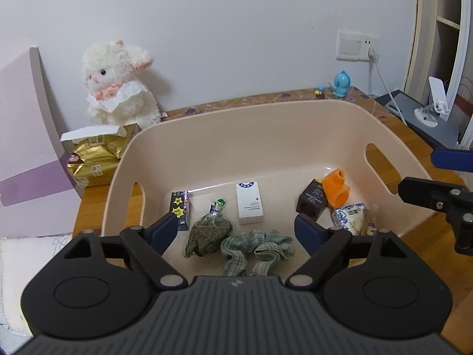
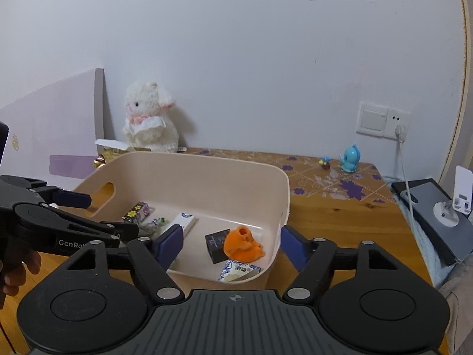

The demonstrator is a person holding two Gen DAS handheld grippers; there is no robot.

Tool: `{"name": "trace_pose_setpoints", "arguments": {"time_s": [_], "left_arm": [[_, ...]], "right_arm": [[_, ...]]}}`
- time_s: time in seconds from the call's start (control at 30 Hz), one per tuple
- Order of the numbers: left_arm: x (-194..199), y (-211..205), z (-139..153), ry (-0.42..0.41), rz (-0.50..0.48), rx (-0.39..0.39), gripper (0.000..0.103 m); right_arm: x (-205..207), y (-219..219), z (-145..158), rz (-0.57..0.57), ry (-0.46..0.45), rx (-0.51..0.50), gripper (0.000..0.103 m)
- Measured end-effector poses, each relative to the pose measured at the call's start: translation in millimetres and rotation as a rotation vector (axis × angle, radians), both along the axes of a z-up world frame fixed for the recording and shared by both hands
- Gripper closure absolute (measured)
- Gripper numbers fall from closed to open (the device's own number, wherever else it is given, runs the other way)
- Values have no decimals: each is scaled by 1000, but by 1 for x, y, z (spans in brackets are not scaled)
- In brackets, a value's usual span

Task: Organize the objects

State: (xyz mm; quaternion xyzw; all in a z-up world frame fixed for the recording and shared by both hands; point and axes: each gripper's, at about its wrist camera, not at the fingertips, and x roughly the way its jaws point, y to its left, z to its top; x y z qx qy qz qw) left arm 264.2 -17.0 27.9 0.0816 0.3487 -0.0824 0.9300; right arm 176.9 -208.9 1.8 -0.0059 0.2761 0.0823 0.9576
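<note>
1. Left wrist view: the left gripper point(image 1: 236, 230) stands spread wide, nothing pinched; its blue pads hang above the near part of the bin floor.
2. Between those pads lie a green checked cloth point(image 1: 257, 250) and, just left of it, a clear bag of dried green leaves point(image 1: 207, 232).
3. Past these, a small dark carton with yellow stars point(image 1: 180, 210) stands near the left wall, and a white box point(image 1: 249, 204) stands near the middle of the floor.
4. Toward the right wall sit a dark brown box point(image 1: 310, 202), an orange cloth piece point(image 1: 335, 190) touching it, and a blue-and-white packet point(image 1: 350, 217) in the near right corner.
5. All seven items rest inside the beige plastic bin point(image 1: 266, 136), which stands on a wooden table point(image 1: 437, 236).
6. Right wrist view: the right gripper point(image 2: 230, 244) is likewise spread and holds nothing; its left pad is over the bin floor, its right pad outside the bin's right wall. The orange cloth piece point(image 2: 242, 245) lies below, between the pads.
7. A hand point(image 2: 17, 269) shows at the left edge of that view.
8. Beyond the bin: a gold-wrapped package point(image 1: 94, 162) at the left, a white plush toy point(image 1: 118, 85) against the wall, and a blue figurine point(image 1: 341, 84) far right.
</note>
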Motion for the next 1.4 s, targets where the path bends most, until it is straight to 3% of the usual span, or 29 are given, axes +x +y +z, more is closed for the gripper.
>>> {"name": "trace_pose_setpoints", "arguments": {"time_s": [0.73,1.4], "left_arm": [[-108,3,49,-135,49,-25,16],[-196,4,50,-171,86,-35,16]], "right_arm": [[-95,0,38,29,-63,0,16],[-153,2,24,-6,-51,26,13]]}}
